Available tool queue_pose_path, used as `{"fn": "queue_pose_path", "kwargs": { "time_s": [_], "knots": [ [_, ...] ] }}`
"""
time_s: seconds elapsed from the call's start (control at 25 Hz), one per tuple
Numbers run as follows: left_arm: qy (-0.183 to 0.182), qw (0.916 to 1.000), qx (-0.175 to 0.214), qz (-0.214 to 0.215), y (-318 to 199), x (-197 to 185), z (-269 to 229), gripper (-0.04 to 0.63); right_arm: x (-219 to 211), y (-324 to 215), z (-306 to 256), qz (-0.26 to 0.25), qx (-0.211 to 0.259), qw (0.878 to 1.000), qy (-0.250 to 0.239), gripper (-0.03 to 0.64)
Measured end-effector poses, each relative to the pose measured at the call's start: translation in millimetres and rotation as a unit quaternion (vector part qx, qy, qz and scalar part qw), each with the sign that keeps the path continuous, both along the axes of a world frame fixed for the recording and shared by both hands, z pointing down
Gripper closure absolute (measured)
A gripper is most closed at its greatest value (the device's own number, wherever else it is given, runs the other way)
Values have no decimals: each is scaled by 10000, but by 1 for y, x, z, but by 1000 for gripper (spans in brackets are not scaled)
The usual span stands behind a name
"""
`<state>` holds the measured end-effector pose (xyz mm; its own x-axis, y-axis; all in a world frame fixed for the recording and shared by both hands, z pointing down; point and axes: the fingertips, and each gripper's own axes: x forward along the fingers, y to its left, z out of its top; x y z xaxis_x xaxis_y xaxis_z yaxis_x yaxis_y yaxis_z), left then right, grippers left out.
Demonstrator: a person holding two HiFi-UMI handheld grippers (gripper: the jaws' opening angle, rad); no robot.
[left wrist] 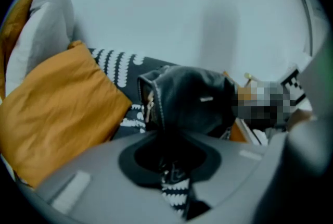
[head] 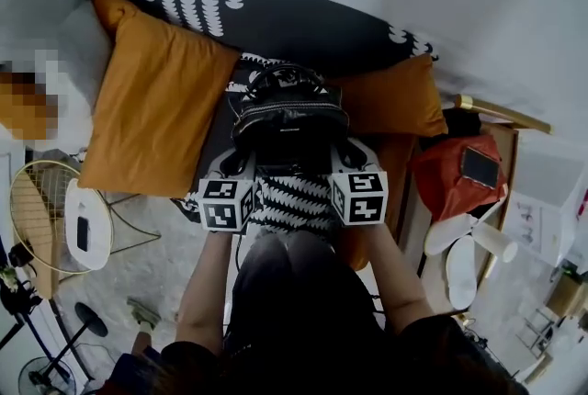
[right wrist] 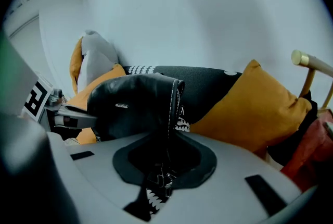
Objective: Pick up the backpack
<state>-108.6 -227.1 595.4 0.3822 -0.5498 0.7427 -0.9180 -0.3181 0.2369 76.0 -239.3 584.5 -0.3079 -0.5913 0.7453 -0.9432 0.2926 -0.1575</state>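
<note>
A black leather backpack [head: 289, 122] with looped top handles stands upright on a black-and-white patterned cover [head: 292, 202] between two orange pillows. My left gripper [head: 241, 165] grips its left side and my right gripper [head: 347, 156] its right side. The left gripper view has the backpack [left wrist: 187, 106] just ahead, with its stitched side edge running down into the shut left gripper [left wrist: 167, 158]. In the right gripper view the backpack [right wrist: 135, 106] fills the middle, its seam pinched in the right gripper [right wrist: 164, 160]. The fingertips themselves are hidden by the bag.
A big orange pillow [head: 152, 108] lies at the left and a smaller one [head: 395, 99] at the right. A long dark patterned cushion [head: 276, 16] rests against the wall. A red bag [head: 455, 177] with a phone and white slippers [head: 459, 265] are at the right; a wire side table [head: 41, 209] stands at the left.
</note>
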Motion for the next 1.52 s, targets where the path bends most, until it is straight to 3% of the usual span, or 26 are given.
{"fn": "queue_pose_path", "kwargs": {
  "time_s": [0.88, 1.52],
  "knots": [
    [-72, 9955, 788, -525, 55, -49, -121, 544, -51, 31, -113, -762, 653, 9940, -438, 571],
    [44, 9794, 1547, -1299, 78, -86, -190, 548, -92, 37, -181, -1226, 1231, 9825, -669, 575]
  ]
}}
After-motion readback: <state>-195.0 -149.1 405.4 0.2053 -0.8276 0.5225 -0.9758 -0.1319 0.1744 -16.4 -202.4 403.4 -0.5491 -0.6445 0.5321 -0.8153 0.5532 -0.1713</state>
